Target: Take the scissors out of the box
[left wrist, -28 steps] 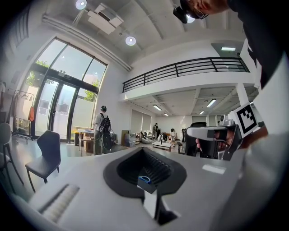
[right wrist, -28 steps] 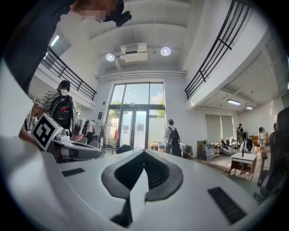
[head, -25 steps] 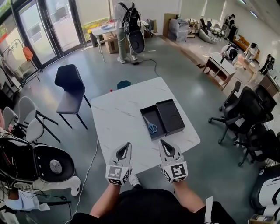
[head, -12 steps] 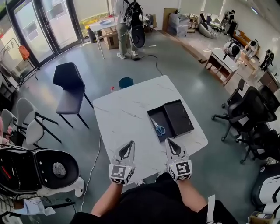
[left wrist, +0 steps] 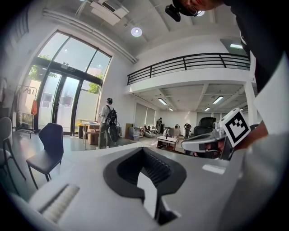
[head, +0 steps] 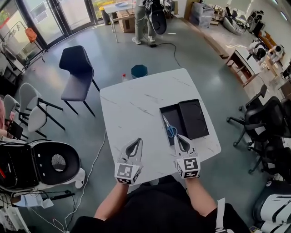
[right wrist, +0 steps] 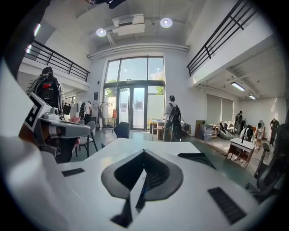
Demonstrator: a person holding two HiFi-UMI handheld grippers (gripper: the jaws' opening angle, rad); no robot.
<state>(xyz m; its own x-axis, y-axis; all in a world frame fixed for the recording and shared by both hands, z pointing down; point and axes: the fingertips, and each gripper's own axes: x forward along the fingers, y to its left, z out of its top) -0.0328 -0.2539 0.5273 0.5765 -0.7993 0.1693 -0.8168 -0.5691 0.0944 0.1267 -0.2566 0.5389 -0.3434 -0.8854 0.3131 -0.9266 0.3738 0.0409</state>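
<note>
A black box (head: 172, 113) lies open on the right part of the white marble table (head: 132, 109), its lid (head: 193, 119) beside it on the right. Blue-handled scissors (head: 170, 130) lie in the box's tray, blades pointing away from me. My right gripper (head: 178, 139) is shut and empty, its tip just short of the tray's near edge and the scissor handles. My left gripper (head: 135, 143) hovers over the table's near edge, shut and empty. In the right gripper view the shut gripper (right wrist: 143, 155) points across the table, with the box (right wrist: 197, 156) low to its right.
A dark blue chair (head: 77, 73) and a teal bin (head: 139, 71) stand beyond the table's far left. Black office chairs (head: 266, 123) crowd the right side. A white and black machine (head: 41, 166) sits at my left. A person with a backpack (head: 152, 13) stands far off.
The table has come closer in the head view. Both grippers have moved forward over its near edge, the right one up to the box. Both stayed shut.
</note>
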